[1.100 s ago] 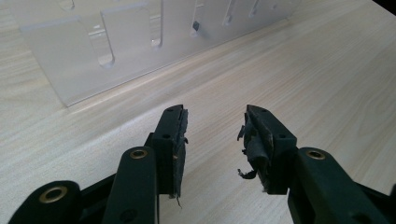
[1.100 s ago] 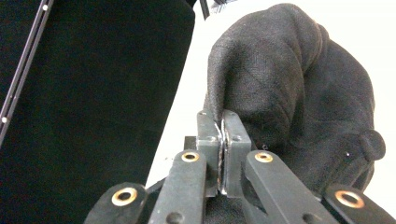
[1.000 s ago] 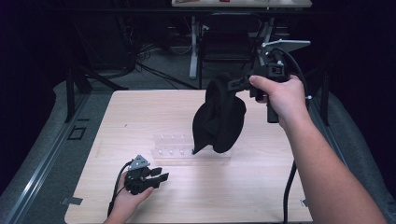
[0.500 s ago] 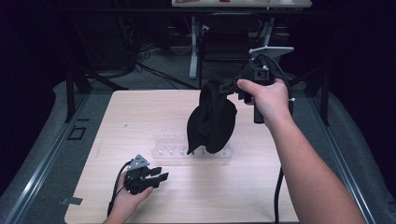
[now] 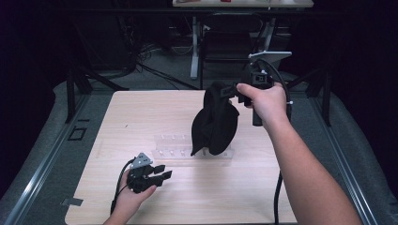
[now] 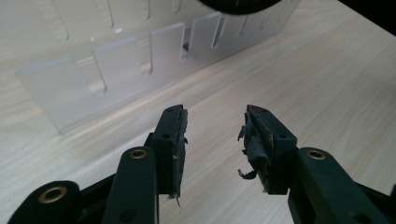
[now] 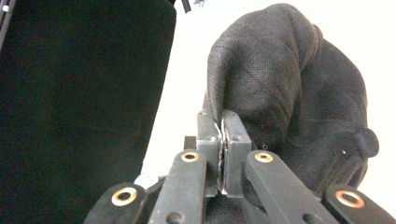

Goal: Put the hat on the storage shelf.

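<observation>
A black cloth cap [image 5: 216, 123] hangs in the air over the middle of the table, above the right end of a clear plastic rack [image 5: 174, 151]. My right gripper [image 5: 231, 91] is shut on the cap's top edge; in the right gripper view the jaws pinch a fold of the cap [image 7: 289, 88] at my right gripper [image 7: 222, 122]. My left gripper [image 5: 162, 174] rests low near the table's front left, open and holding nothing. In the left gripper view my left gripper [image 6: 215, 125] points at the slotted clear rack [image 6: 116, 70], a short way in front of it.
The wooden table [image 5: 141, 112] has bare room at the left and back. Dark floor, cables and table legs [image 5: 195, 51] lie beyond the far edge. A metal rail [image 5: 42, 154] runs along the left side. A cable [image 5: 277, 197] hangs below my right forearm.
My right gripper has carried the cap leftward and a little lower, so it now hangs over the rack's right end. My left gripper has stayed put.
</observation>
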Motion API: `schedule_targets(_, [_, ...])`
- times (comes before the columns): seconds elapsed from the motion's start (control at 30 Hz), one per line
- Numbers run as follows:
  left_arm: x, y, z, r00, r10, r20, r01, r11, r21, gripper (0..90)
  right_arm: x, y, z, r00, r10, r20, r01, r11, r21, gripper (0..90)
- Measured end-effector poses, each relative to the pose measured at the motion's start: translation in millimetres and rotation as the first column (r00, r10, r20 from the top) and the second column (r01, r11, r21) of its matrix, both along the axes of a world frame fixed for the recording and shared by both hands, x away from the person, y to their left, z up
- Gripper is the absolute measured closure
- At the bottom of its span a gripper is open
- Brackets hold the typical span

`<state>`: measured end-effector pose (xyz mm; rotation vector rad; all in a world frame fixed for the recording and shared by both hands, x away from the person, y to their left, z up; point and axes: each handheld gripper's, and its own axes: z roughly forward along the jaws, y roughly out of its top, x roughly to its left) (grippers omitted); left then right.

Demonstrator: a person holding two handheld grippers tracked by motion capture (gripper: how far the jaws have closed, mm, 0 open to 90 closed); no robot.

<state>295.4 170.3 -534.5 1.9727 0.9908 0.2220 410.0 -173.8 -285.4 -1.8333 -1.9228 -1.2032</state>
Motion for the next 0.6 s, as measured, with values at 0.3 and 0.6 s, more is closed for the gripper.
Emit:
schedule_targets(0.3, [5.6,-24.1,20.0,0.9971,-0.033,0.068,0.033,0.9995,0.003,57.4,2.7,0.8,-6.5,1.0,-0.005,-0.008,0.005,0.9996,0.029,88.3])
schedule_targets(0.6, [14.6,-42.6,32.3,0.9937,-0.048,0.102,0.047,0.9989,0.008,58.1,3.4,12.4,-8.5,0.9997,0.02,0.012,-0.021,0.9979,0.062,88.3])
